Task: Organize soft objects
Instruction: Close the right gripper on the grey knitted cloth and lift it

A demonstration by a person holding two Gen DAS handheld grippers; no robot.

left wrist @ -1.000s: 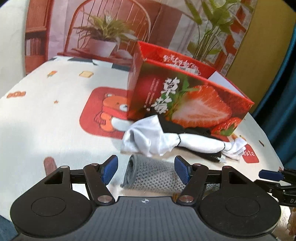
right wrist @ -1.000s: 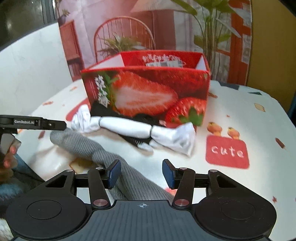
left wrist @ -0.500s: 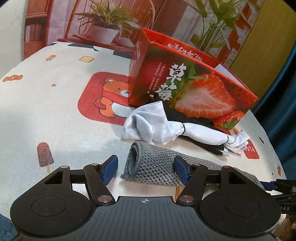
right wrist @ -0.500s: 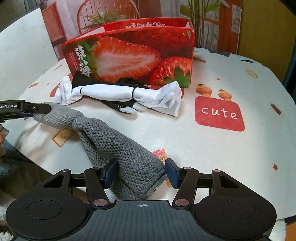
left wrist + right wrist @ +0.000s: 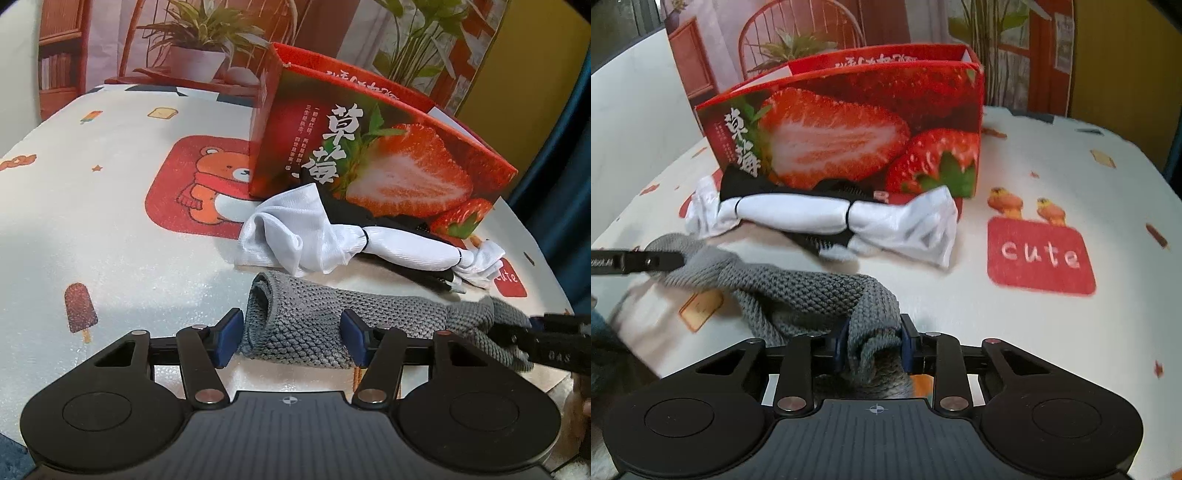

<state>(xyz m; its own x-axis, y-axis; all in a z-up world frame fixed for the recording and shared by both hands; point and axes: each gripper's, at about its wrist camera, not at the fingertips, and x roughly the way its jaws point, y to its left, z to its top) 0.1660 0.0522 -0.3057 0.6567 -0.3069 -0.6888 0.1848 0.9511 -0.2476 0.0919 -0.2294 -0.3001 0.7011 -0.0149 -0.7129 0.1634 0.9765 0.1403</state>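
Note:
A grey knitted sock (image 5: 332, 314) lies along the near edge of the table. My left gripper (image 5: 291, 338) is open, its blue pads on either side of the sock's open cuff end. My right gripper (image 5: 873, 343) is shut on the sock's other end (image 5: 812, 291), which bunches up between the pads. The right gripper's tip shows at the right of the left wrist view (image 5: 546, 339). A white tied cloth bundle (image 5: 317, 236) lies on a black sock (image 5: 417, 227) behind the grey sock, against a red strawberry box (image 5: 388, 162).
The table carries a white cloth with a bear print (image 5: 207, 181) and a red "cute" patch (image 5: 1039, 254). The strawberry box (image 5: 849, 129) is open at the top. The table's front edge runs just under both grippers.
My right gripper has closed on the grey sock's end. My left gripper has come closer to the cuff end, which now sits between its open pads.

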